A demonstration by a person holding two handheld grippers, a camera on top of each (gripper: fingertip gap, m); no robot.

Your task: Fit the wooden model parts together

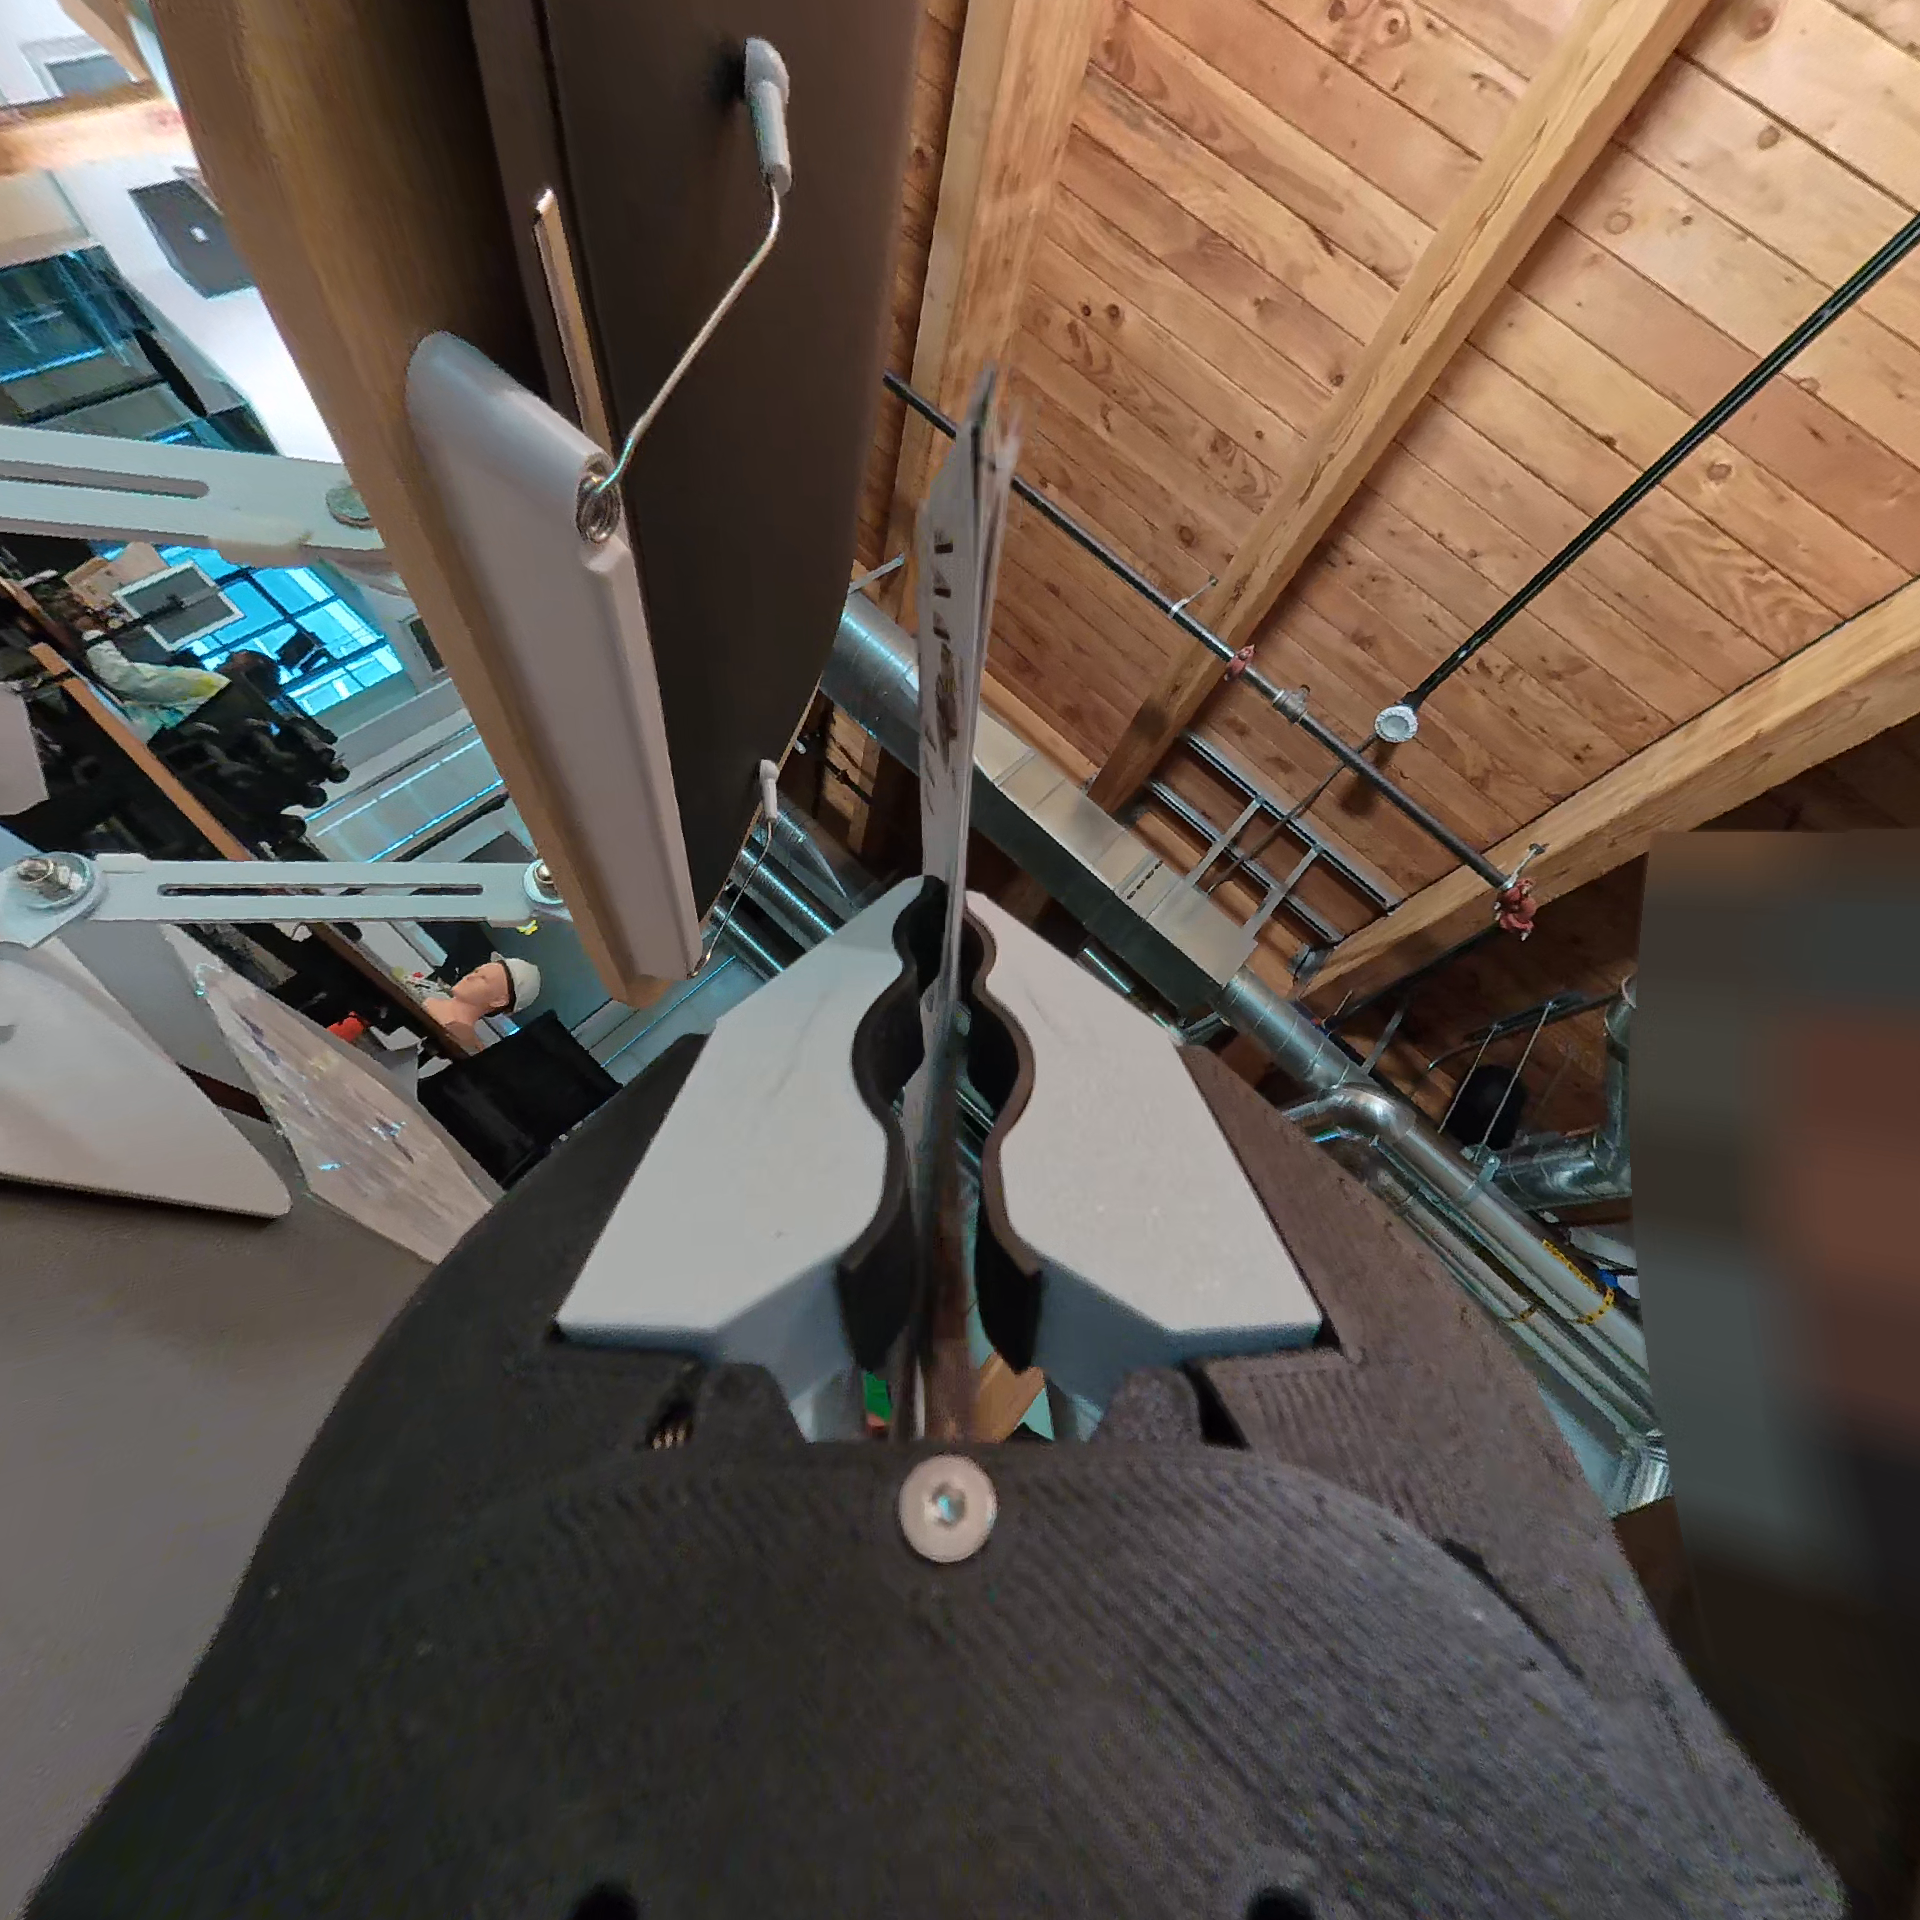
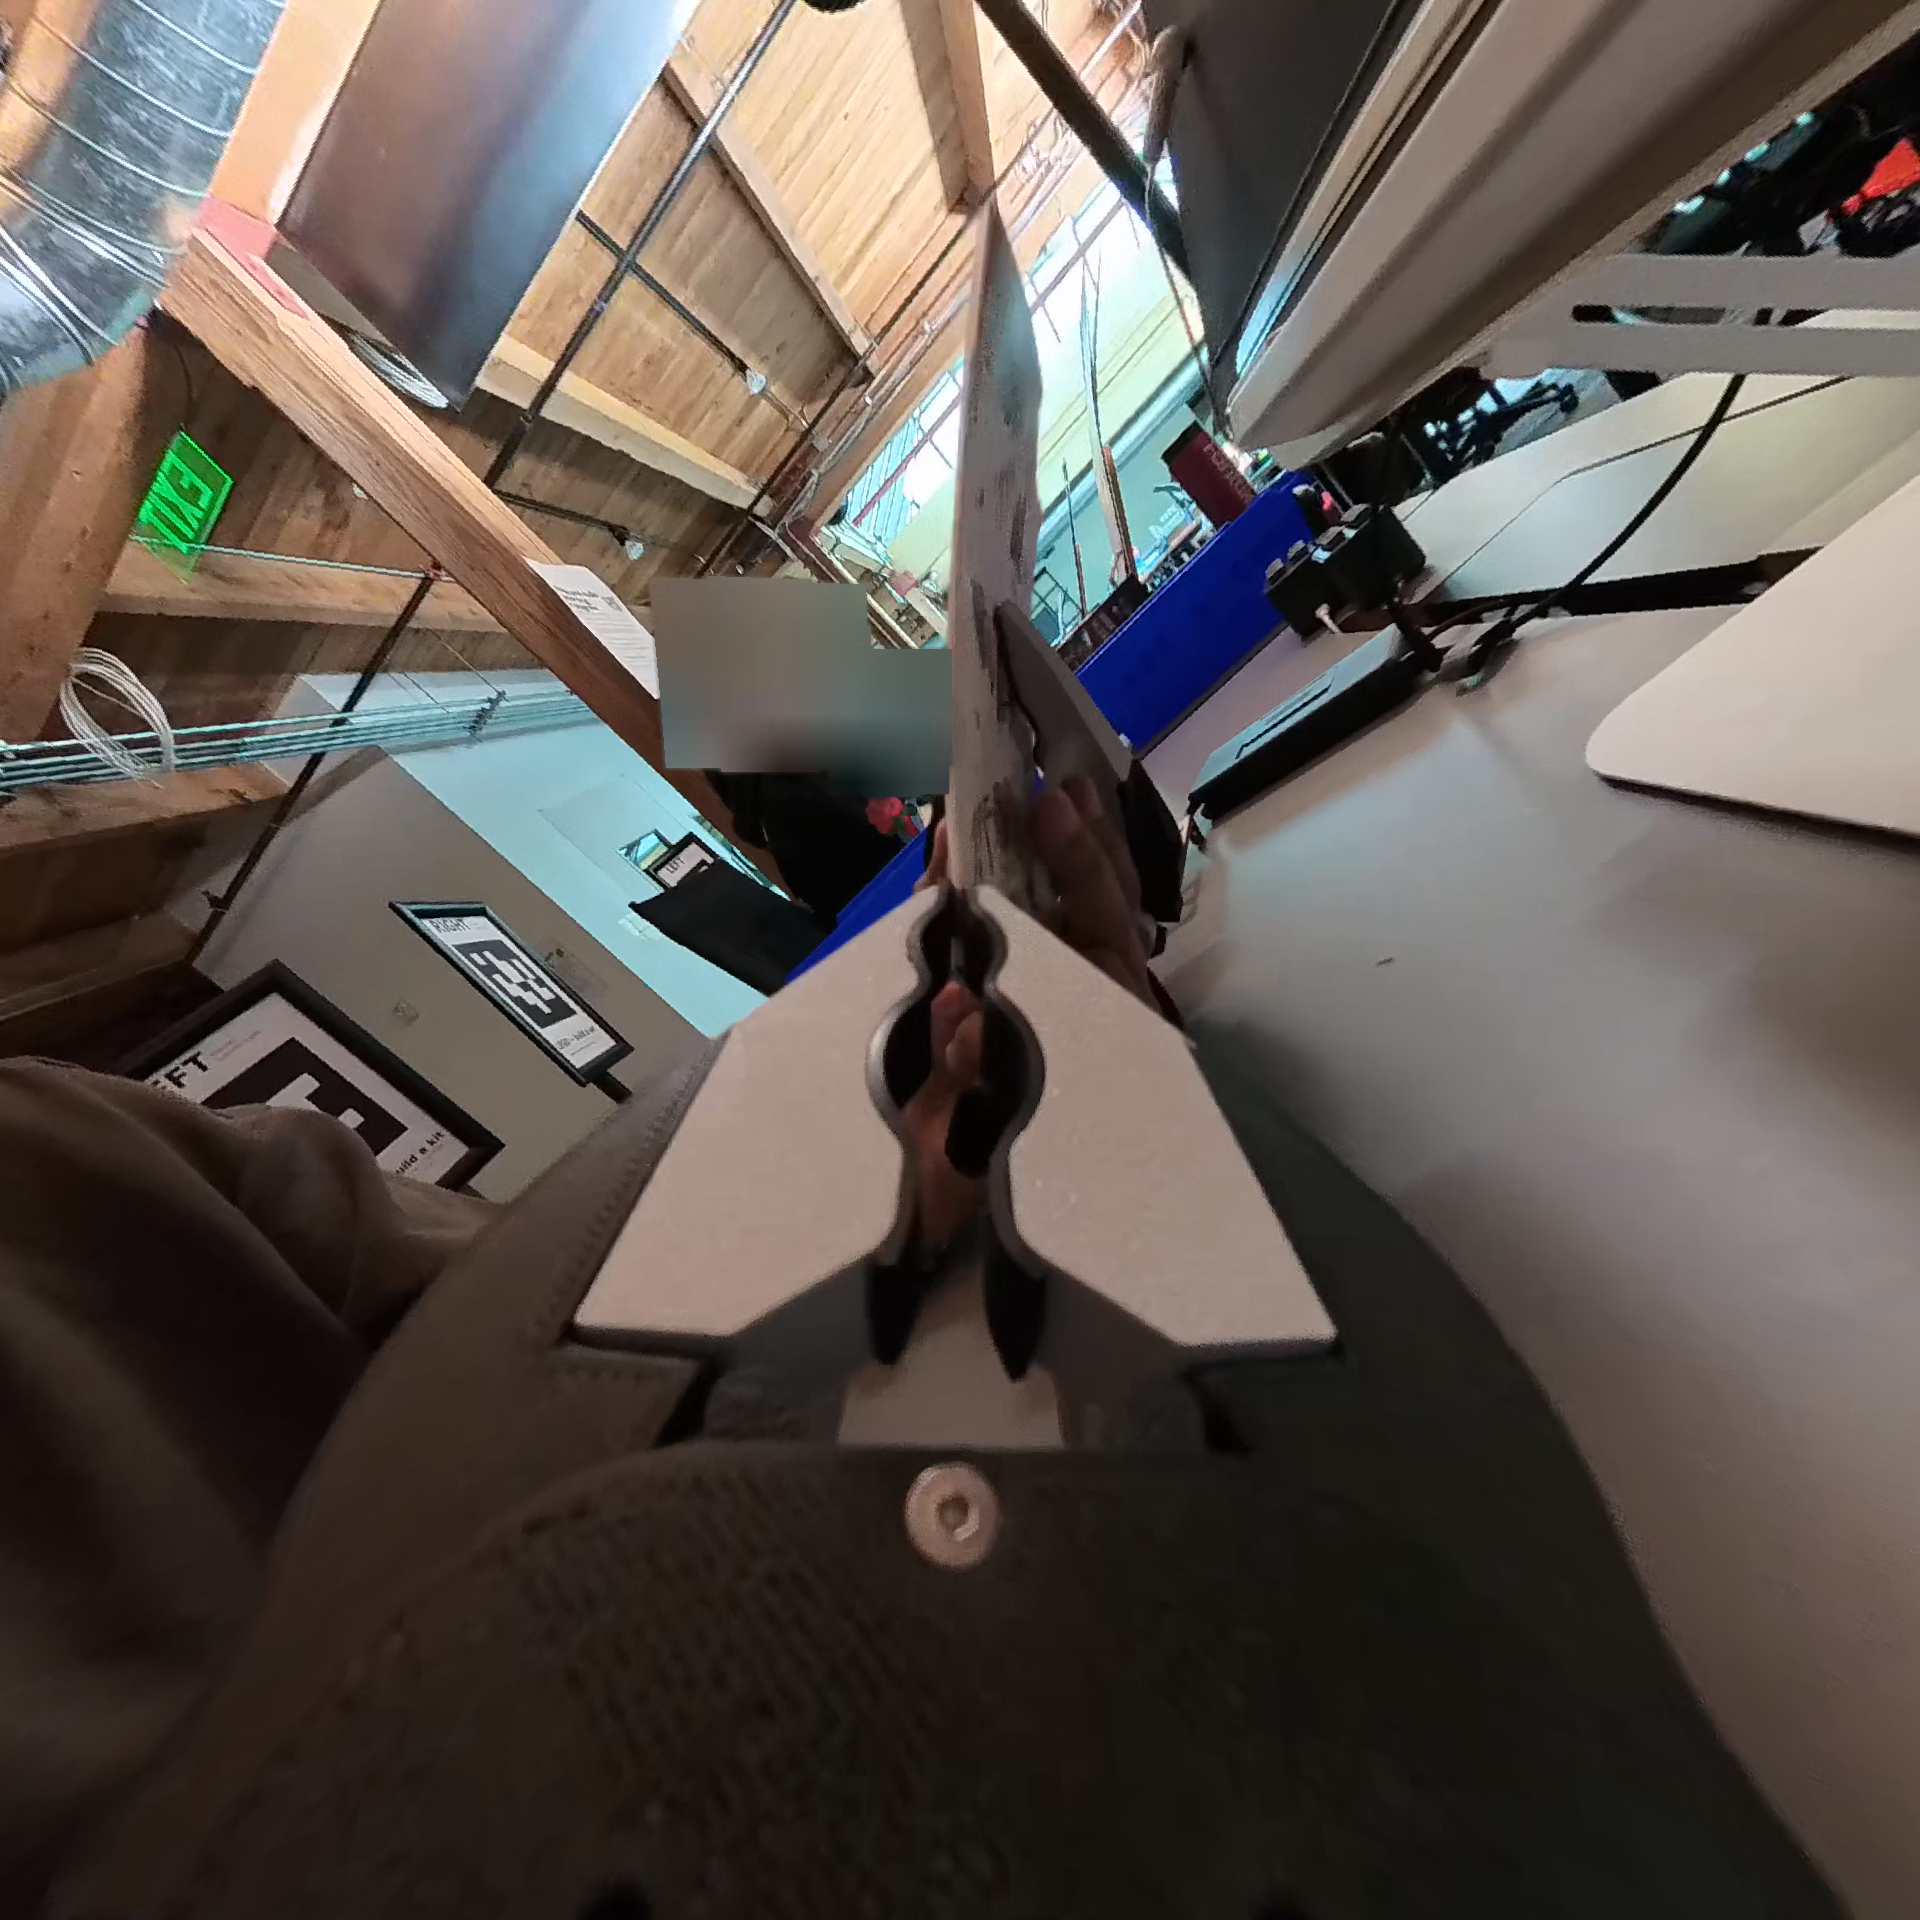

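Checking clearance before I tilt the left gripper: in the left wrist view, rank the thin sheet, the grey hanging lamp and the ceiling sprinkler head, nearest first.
1. Thin sheet: clamped in the left gripper.
2. Grey hanging lamp: upper left, above the table.
3. Ceiling sprinkler head: right, up by the wooden beams.

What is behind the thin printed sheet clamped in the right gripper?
Behind the thin printed sheet, the right wrist view shows the other gripper's grey finger pressed against it, with a hand below. The right gripper pinches the sheet's lower edge. Whatever the sheet covers stays hidden.

Thin sheet (image 1: 951, 665) edge-on, markings illegible
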